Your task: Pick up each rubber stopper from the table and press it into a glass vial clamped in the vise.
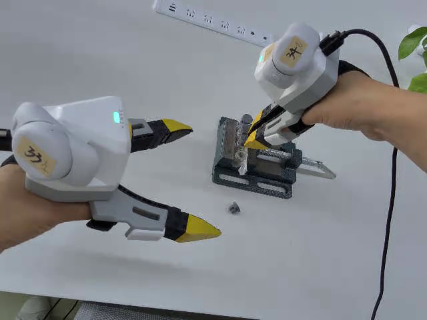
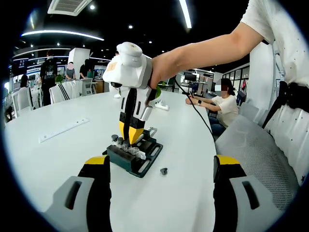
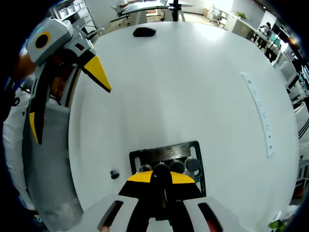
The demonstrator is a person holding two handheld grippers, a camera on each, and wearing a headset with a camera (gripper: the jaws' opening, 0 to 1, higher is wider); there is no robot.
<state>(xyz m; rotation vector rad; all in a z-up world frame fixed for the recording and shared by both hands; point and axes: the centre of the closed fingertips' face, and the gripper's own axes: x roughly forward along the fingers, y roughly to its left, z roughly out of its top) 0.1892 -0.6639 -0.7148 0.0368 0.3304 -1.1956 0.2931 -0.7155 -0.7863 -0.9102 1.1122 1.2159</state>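
White desk (image 1: pixel 313 267), carrying: one small dark vise (image 1: pixel 257 175), standing at mid-desk, its jaws clamped on a row of glass vials (image 1: pixel 238 145); in the right gripper view, two of the vials beside the gripper tips are capped with grey plugs (image 3: pixel 185 166). Right hand-held gripper (image 1: pixel 256 138): held in a hand (image 1: pixel 353 100), pointed down onto the vial row, jaws drawn almost together on a dark stopper (image 3: pixel 161 170) seated at the mouth of one vial; the tips sit right over the row. Left hand-held gripper (image 1: pixel 189 179): held level above the desk on the near left, well apart from the vise, jaws spread wide with nothing between them, yellow tips pointing toward the vise. Loose stopper (image 1: pixel 234 208): one, small and grey, lying on the bare desk just in front of the vise base, apart from both grippers. White power strip (image 1: pixel 213 23): lying along the far edge of the desk. Black cable (image 1: pixel 390 187): running from the right hand-held gripper down the right side. Green leaves (image 1: pixel 415 50): at the far right corner.
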